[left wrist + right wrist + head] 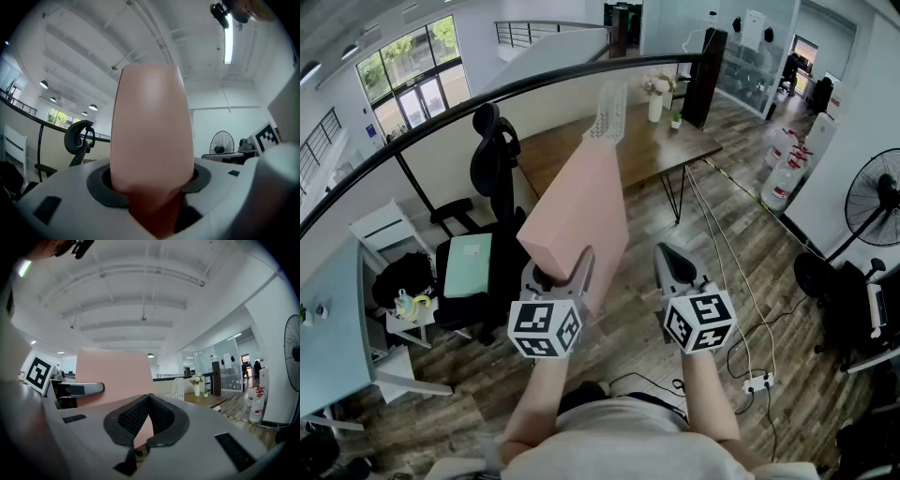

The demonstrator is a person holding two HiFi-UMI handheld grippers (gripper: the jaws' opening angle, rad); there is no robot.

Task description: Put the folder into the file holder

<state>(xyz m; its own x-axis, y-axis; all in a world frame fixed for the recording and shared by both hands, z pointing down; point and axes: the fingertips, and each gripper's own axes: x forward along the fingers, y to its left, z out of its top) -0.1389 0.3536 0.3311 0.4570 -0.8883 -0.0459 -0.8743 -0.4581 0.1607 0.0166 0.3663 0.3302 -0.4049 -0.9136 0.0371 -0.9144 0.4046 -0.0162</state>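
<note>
Gripping the pink folder (578,211) by its near end, the left gripper (561,274) has its jaws partly apart and pressed on the folder's two flat sides, so the thick folder sticks out level ahead of the person. Held by one end like this, it leaves the far end free, which looks right for leading it into a slot.

The right gripper (668,259) is just beside the folder but apart from it. Its jaws are closed together on nothing, and it appears to be waiting as a spare hand to steady the load.

The folder is up in the air, well short of the white mesh file holder (607,114), which stands upright on the brown table (666,155) ahead, near a white vase (655,105) with flowers. The folder's far end points roughly toward the holder, so the carry across the floor seems to be the step in hand, and nothing is in the holder that I can see.

Counted: one folder, one file holder, two grippers, one table, one vase, and one black office chair (492,159) to the left.
</note>
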